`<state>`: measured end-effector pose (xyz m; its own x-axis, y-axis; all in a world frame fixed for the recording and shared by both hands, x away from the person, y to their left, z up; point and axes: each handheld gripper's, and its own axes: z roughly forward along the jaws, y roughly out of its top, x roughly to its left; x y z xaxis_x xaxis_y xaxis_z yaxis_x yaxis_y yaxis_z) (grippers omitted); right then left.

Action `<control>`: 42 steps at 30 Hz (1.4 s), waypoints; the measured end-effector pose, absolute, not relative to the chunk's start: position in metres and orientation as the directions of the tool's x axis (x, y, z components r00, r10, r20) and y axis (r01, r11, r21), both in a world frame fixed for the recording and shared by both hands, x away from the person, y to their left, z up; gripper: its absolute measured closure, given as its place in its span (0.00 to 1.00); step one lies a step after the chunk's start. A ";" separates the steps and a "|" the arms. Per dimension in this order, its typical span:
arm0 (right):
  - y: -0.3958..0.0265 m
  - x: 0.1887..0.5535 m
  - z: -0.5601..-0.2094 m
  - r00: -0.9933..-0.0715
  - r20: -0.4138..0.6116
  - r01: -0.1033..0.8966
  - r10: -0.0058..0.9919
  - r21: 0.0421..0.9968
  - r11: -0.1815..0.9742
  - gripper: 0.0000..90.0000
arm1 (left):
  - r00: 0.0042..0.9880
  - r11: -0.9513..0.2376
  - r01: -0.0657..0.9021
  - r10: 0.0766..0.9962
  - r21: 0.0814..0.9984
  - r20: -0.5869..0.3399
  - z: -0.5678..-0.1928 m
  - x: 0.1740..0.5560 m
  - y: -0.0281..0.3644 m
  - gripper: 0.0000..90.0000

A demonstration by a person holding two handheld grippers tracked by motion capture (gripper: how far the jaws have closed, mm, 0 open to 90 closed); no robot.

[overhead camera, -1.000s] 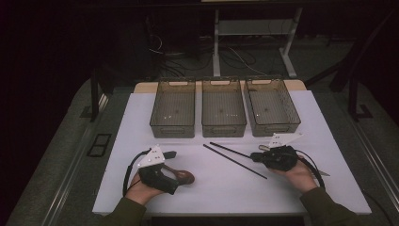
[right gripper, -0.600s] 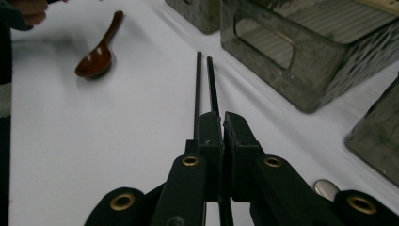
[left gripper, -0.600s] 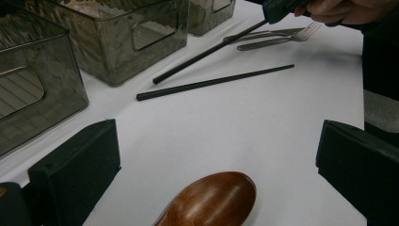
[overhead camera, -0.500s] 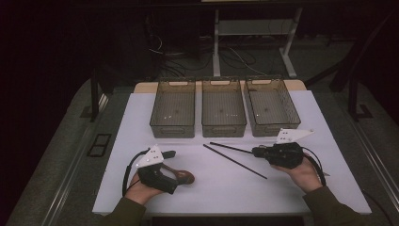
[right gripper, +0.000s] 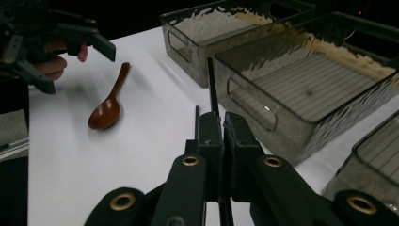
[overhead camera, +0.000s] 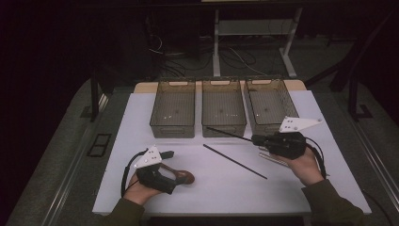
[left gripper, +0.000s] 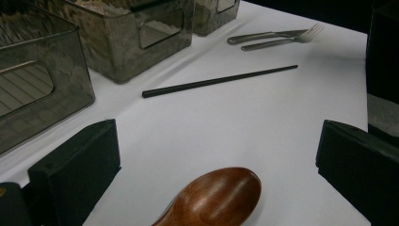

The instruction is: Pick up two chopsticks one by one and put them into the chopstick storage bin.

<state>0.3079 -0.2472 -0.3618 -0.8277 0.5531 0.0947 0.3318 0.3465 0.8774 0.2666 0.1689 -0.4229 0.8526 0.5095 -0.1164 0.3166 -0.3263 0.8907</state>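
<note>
We're at the lift step: the right tool (overhead camera: 256, 139) is clamped on one black chopstick (overhead camera: 226, 133), tip hanging in front of the middle bin (overhead camera: 223, 123), off the worktop (overhead camera: 141, 113). Next we'd guess it goes over a bin rim and gets let go. The left tool (overhead camera: 171, 154) sits wide open by the wooden spoon (left gripper: 214, 197), gripping nothing. Compared with a second back, the right tool has risen with the stick; the other chopstick (overhead camera: 235, 161) hasn't budged.
</note>
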 end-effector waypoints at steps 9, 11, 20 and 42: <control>-0.226 0.329 -0.348 -0.823 0.085 0.322 0.561 0.884 0.339 0.95 | 0.860 -0.336 0.307 0.499 0.891 -0.108 -0.423 0.267 0.168 0.00; -0.221 0.334 -0.345 -0.820 0.082 0.322 0.566 0.884 0.339 0.95 | 0.860 -0.337 0.307 0.499 0.890 -0.108 -0.423 0.268 0.168 0.00; -0.197 0.357 -0.335 -0.812 0.065 0.327 0.580 0.873 0.361 0.95 | 0.864 -0.341 0.306 0.491 0.889 -0.109 -0.423 0.267 0.167 0.00; -0.132 0.406 -0.330 -0.801 0.073 0.350 0.594 0.863 0.365 0.95 | 0.863 -0.336 0.304 0.493 0.892 -0.108 -0.422 0.266 0.166 0.00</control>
<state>0.4058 -0.1322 -0.3302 -0.8013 0.5938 0.0733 0.3498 0.3655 0.8626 0.2657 0.1664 -0.4223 0.8632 0.4930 -0.1083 0.3038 -0.3360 0.8915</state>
